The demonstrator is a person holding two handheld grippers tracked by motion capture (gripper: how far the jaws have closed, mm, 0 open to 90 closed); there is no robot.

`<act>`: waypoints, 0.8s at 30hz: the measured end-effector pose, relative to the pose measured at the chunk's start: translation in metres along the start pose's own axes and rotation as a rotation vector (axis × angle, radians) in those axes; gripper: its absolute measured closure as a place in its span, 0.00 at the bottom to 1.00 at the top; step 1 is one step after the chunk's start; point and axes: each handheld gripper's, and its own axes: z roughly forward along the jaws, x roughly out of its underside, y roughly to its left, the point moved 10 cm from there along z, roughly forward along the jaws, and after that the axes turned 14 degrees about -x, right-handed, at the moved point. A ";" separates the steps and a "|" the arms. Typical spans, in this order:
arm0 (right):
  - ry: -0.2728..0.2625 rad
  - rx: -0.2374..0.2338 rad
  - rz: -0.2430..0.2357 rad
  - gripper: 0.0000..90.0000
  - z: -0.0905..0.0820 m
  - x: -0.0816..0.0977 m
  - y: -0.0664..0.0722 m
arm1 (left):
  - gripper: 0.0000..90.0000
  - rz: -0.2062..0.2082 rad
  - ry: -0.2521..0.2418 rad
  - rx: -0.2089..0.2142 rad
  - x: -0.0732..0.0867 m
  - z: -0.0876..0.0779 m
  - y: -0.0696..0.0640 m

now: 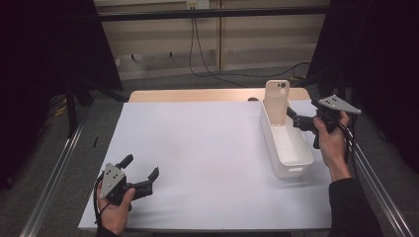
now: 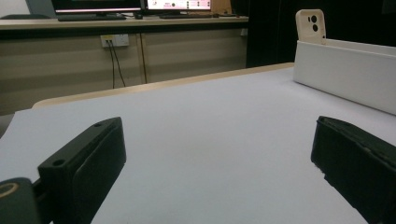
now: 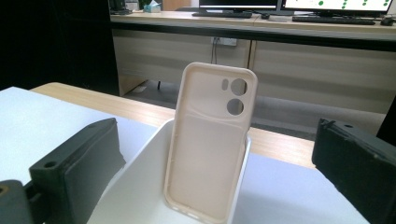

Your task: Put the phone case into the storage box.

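A beige phone case (image 1: 276,101) stands upright at the far end of a long white bin (image 1: 269,136), with its camera cut-outs at the top. My right gripper (image 1: 302,111) is held just right of the bin, open and pointing at the case. In the right gripper view the case (image 3: 210,144) stands between the two spread jaws of the right gripper (image 3: 215,135) and a little beyond them, untouched. My left gripper (image 1: 141,166) rests low at the table's near left, open and holding nothing. The left gripper view has the case (image 2: 310,25) and bin (image 2: 345,70) far off at the right.
A white sheet (image 1: 197,148) covers the table, and a strip of bare wood (image 1: 197,95) runs along its far edge. Metal rails run along both sides of the table. Cables hang down the back wall.
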 end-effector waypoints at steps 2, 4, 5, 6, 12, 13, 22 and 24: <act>0.002 0.002 -0.009 0.01 -0.004 0.000 0.001 | 0.03 -0.001 0.000 -0.002 0.000 0.000 0.001; -0.004 0.003 -0.005 0.01 -0.008 0.001 0.002 | 0.03 -0.001 0.000 -0.003 0.000 0.000 0.001; -0.004 0.004 -0.007 0.00 -0.010 0.001 0.003 | 0.03 0.000 0.001 -0.003 0.000 0.000 0.001; -0.005 0.004 -0.009 0.00 -0.012 0.001 0.004 | 0.03 0.001 0.002 -0.003 0.000 0.000 0.001; -0.010 0.012 -0.033 0.00 -0.024 0.005 0.015 | 0.03 0.001 0.003 0.001 0.000 0.000 0.000; -0.011 0.009 -0.033 0.00 -0.026 0.007 0.017 | 0.03 0.000 0.003 0.001 0.000 0.000 -0.001; -0.027 0.018 -0.039 0.00 -0.043 0.009 0.032 | 0.04 -0.001 0.003 -0.006 0.000 -0.002 0.002; -0.035 0.014 -0.036 0.01 -0.048 0.009 0.035 | 0.04 -0.004 0.006 -0.009 0.000 -0.003 0.002</act>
